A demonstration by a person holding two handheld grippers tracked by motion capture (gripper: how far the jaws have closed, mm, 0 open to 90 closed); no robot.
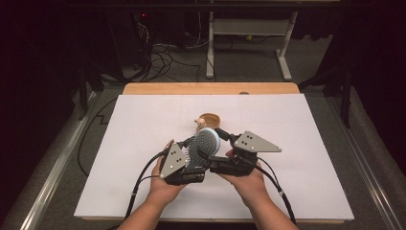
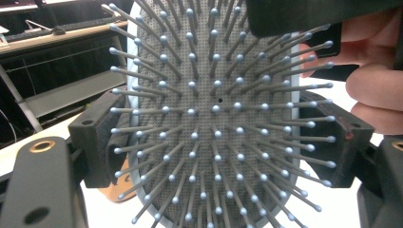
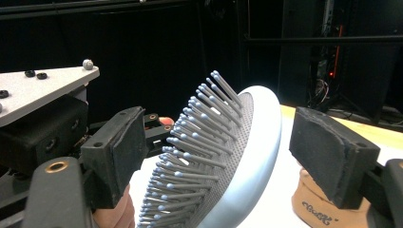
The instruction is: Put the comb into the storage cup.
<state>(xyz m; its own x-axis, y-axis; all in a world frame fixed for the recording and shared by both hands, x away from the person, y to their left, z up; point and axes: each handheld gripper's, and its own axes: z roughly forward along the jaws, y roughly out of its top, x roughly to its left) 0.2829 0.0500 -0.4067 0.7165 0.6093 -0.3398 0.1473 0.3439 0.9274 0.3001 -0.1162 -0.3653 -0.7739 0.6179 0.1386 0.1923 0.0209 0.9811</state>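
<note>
Grey hairbrush [image 1: 206, 143] between both grippers, tan bowl [image 3: 319, 209], its lettering unreadable

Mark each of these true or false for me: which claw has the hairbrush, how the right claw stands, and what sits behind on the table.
1. The left claw grips the hairbrush by its edges. True.
2. The right claw is clamped tight on the brush. False: a gap shows at each pad.
3. The bristles face the left claw's camera. True.
4. A metal pot stands behind the brush. False: it is a small tan wooden bowl.
5. The table carries a white cover. True.
</note>
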